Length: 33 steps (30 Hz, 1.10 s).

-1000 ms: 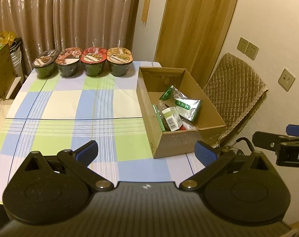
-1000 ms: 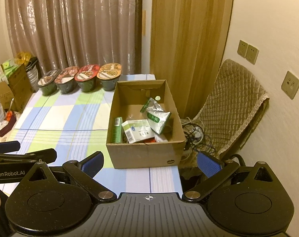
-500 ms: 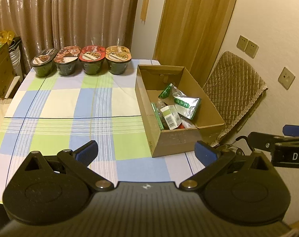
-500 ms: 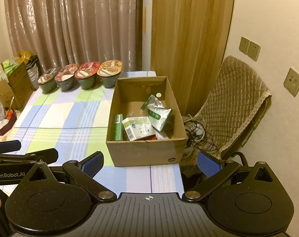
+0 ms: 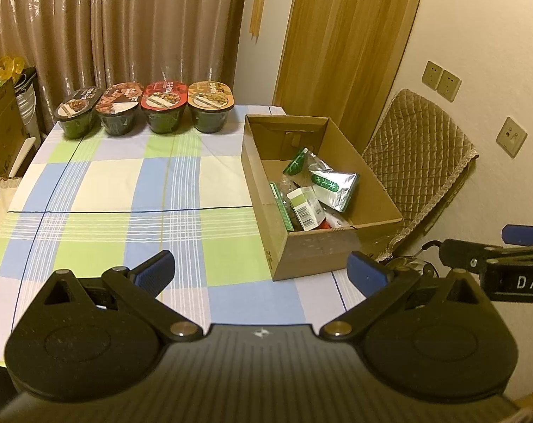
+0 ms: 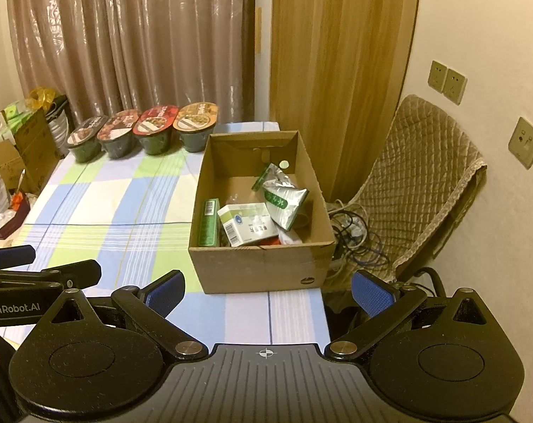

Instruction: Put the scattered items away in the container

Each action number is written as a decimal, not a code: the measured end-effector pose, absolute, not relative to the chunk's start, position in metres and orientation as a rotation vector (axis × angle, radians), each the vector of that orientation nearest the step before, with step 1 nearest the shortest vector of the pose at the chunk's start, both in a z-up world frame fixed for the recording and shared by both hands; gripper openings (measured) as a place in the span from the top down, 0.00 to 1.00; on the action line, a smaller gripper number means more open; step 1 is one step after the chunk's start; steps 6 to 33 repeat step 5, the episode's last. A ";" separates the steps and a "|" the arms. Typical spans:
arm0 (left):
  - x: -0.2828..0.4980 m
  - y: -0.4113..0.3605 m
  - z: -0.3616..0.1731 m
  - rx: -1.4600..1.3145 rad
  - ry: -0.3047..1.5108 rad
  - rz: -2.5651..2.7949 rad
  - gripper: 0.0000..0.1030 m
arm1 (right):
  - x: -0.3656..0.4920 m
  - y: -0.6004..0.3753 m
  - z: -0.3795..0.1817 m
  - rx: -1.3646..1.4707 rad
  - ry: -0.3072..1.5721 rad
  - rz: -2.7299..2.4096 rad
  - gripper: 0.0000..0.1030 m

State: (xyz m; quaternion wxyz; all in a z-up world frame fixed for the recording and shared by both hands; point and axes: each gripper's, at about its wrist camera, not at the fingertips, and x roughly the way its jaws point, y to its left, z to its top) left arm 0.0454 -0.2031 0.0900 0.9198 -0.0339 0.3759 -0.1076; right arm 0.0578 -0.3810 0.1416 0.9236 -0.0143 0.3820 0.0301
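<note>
Nearest, the left gripper [image 5: 261, 271] and right gripper [image 6: 268, 290] hovered above the tabletop [image 5: 125, 190], jaws wide and empty. Beyond, the cardboard box [image 6: 259, 271] held packets [image 6: 284, 199]. Farthest, four noodle bowls [image 5: 145, 111] lined the edge.

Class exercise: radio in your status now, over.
Left gripper and right gripper open, empty. Cardboard box holds packets. Four bowls lined up outside it. Nothing blocking.

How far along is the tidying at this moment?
Done: the cardboard box already holds a silver pouch, a white carton and a green packet. In hand: nothing; the left hand-held gripper and right hand-held gripper are both open. Left: possibly the four noodle bowls lined up at the table's far edge.
</note>
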 end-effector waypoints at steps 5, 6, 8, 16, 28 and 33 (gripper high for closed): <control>0.044 -0.202 0.092 -0.076 0.762 -0.234 0.01 | 0.057 -0.381 0.140 -0.033 0.787 0.063 0.00; 0.044 -0.202 0.092 -0.076 0.762 -0.234 0.01 | 0.057 -0.381 0.140 -0.033 0.787 0.063 0.00; 0.044 -0.202 0.092 -0.076 0.762 -0.234 0.01 | 0.057 -0.381 0.140 -0.033 0.787 0.063 0.00; 0.044 -0.202 0.092 -0.076 0.762 -0.234 0.01 | 0.057 -0.381 0.140 -0.033 0.787 0.063 0.00; 0.044 -0.202 0.092 -0.076 0.762 -0.234 0.01 | 0.057 -0.381 0.140 -0.033 0.787 0.063 0.00; 0.044 -0.202 0.092 -0.076 0.762 -0.234 0.01 | 0.057 -0.381 0.140 -0.033 0.787 0.063 0.00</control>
